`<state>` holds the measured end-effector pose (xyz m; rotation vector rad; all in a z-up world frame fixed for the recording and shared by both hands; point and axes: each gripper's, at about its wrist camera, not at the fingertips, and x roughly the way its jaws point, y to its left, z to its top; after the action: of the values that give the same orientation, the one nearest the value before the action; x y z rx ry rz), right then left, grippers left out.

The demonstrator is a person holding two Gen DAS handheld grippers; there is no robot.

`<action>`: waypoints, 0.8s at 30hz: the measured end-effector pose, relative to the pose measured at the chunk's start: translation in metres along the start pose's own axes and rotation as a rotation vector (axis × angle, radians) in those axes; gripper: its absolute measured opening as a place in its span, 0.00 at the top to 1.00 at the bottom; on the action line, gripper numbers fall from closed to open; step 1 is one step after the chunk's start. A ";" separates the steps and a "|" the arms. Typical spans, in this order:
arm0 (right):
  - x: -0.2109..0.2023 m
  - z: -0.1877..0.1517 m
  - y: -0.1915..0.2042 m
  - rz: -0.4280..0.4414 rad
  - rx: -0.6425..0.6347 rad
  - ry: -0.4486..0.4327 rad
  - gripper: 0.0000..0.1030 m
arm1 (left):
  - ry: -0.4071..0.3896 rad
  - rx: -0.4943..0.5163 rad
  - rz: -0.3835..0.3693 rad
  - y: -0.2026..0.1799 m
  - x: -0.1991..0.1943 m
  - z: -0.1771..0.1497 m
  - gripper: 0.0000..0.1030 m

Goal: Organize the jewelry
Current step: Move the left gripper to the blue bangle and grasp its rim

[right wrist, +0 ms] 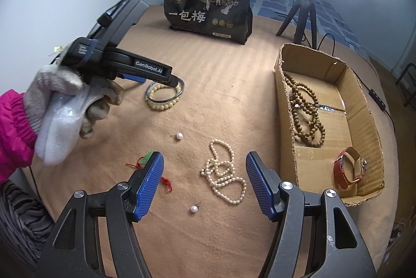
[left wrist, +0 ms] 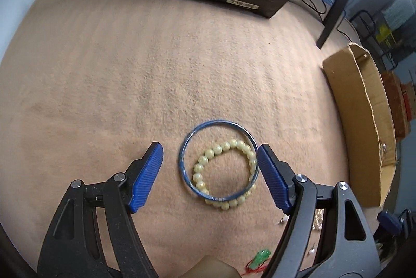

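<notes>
A blue bangle (left wrist: pixel 185 147) lies on the tan cloth over a cream bead bracelet (left wrist: pixel 208 155). My left gripper (left wrist: pixel 210 157) is open, its blue fingers on either side of both; it also shows in the right wrist view (right wrist: pixel 166 81) above the same bangle (right wrist: pixel 150 90) and bracelet (right wrist: pixel 162 104). My right gripper (right wrist: pixel 205 166) is open and empty above a white pearl necklace (right wrist: pixel 223 174). Two pearl earrings (right wrist: pixel 179 136) (right wrist: pixel 193 209) lie loose nearby. A green pendant on red cord (right wrist: pixel 145 159) lies by the right gripper's left finger.
A cardboard box (right wrist: pixel 364 121) at the right holds brown wooden beads (right wrist: pixel 304 106) and a red-strap watch (right wrist: pixel 349 168). A black snack bag (right wrist: pixel 208 10) stands at the back. A tripod (right wrist: pixel 303 12) stands behind the box. A gloved hand (right wrist: pixel 65 101) holds the left gripper.
</notes>
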<state>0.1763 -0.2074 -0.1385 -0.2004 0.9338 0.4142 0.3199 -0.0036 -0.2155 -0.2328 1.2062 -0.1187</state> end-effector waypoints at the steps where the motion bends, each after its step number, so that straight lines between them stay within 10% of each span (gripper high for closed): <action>1: 0.000 0.001 0.000 -0.003 0.001 -0.002 0.37 | 0.006 -0.011 -0.003 0.001 0.003 0.002 0.25; 24: 0.009 0.000 -0.001 -0.017 -0.027 0.041 0.37 | -0.004 0.056 0.102 -0.043 0.026 -0.002 0.22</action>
<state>0.1812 -0.2060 -0.1461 -0.2422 0.9669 0.4082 0.3287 -0.0506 -0.2293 -0.1221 1.2067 -0.0635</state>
